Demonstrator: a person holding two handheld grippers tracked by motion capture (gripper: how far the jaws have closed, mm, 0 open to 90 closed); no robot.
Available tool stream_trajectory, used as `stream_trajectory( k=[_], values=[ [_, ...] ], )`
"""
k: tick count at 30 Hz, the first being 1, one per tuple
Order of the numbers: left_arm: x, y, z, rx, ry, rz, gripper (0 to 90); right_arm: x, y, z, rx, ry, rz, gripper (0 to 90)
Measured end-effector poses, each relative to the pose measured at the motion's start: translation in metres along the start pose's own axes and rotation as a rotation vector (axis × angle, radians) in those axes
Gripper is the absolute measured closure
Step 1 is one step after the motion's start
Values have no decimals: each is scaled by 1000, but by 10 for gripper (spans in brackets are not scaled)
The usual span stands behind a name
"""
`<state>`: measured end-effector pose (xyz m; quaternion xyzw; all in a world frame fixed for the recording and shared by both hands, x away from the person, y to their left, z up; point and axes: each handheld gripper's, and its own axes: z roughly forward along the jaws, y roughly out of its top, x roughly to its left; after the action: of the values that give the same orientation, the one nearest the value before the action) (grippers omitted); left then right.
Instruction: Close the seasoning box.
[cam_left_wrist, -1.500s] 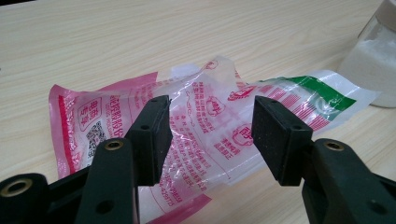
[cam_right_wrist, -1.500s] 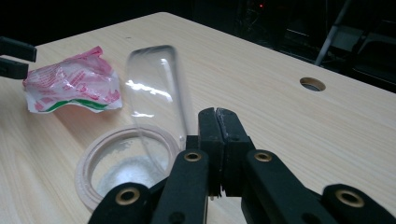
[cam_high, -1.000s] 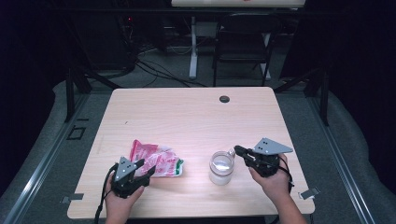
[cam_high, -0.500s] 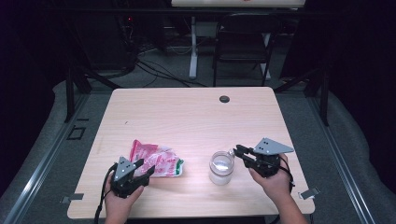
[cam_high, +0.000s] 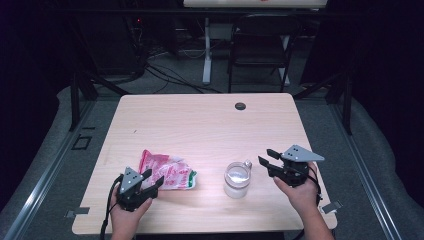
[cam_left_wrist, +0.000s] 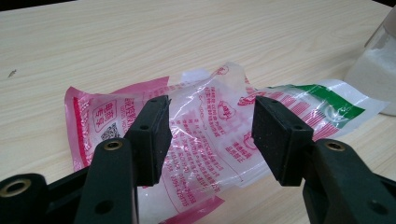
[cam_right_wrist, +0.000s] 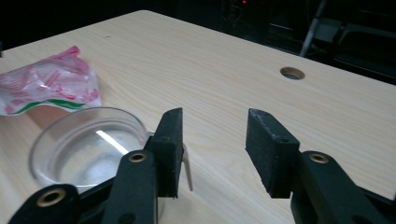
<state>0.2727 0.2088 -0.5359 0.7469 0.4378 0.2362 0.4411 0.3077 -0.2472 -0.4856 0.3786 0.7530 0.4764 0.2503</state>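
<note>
High view: the bag (cam_high: 167, 171) lies flat on the counter (cam_high: 200, 125), near left; the glass mug (cam_high: 237, 178) stands to its right, white powder inside. Left gripper (cam_high: 151, 178) at the bag's near edge, right gripper (cam_high: 266, 160) just right of the mug.

Left gripper view: fingers (cam_left_wrist: 152, 135) apart, straddling the bag, not pinching.

Right gripper view: fingers (cam_right_wrist: 170, 144) have just been opening, beside the handle (cam_right_wrist: 186, 165), nothing between. Judgement: mug released; bag pick-up remains.

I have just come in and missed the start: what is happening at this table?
A person works with two hand-held grippers. The right gripper has just been opening beside the handle of a glass mug of white powder, with nothing between its jaws. The left gripper is open over a pink plastic bag lying on the table.
</note>
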Motion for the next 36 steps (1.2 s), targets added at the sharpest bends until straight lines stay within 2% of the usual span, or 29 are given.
stream_trajectory(
  k=[7, 14, 17, 25, 29, 31, 36],
  values=[
    [5, 0, -1, -3, 10, -12, 463, -13, -16, 7, 33, -77, 31, 503],
    [12, -1, -2, -5, 25, -26, 462, -21, -32, 11, 67, -120, 60, 494],
    [15, -1, -3, -7, 32, -32, 461, -23, -37, 10, 75, -130, 76, 483],
    [23, -3, -2, 1, 53, -48, 455, -19, -59, -12, 95, -147, 89, 444],
    [26, -3, -1, 14, 54, -57, 449, -23, -65, -19, 87, -146, 124, 427],
    [26, -4, 1, 14, 53, -57, 449, -25, -65, -17, 80, -145, 144, 414],
    [26, -3, 3, 23, 50, -43, 448, -27, -68, -8, 100, -135, 126, 413]
  ],
)
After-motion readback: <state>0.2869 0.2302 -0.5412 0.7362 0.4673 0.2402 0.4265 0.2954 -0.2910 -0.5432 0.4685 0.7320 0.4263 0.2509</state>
